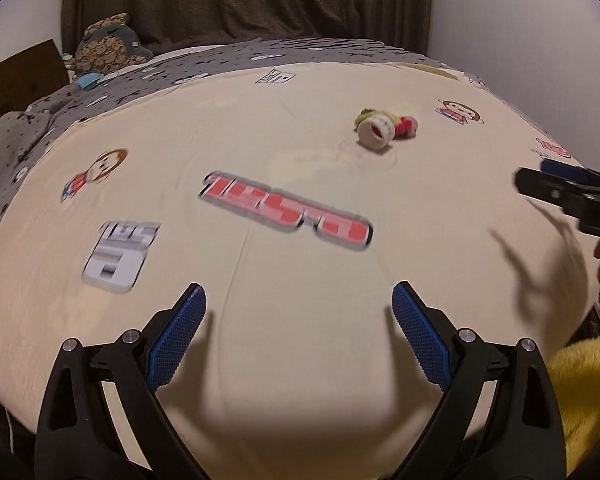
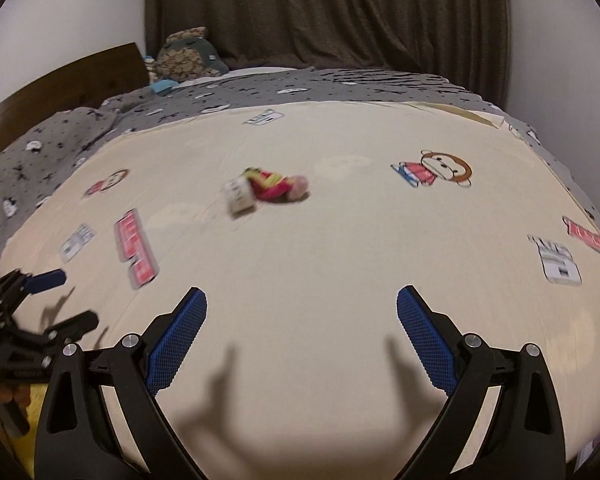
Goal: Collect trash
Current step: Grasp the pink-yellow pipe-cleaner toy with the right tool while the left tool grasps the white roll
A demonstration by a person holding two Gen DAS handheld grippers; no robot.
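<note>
Both my jaws stand spread wide with nothing between them: the left gripper [image 1: 299,300] and the right gripper [image 2: 302,304] hang over the cream bedspread [image 2: 340,260]. The trash [image 2: 266,191], a crumpled wrapper bundle with a white cup-like end, lies alone near the middle of the bed, well ahead of both. I judge this the approach step; next I must reach forward and straddle it. Open room all round; the grey blanket [image 2: 260,92] and wooden headboard [image 2: 80,76] stay far off.
</note>
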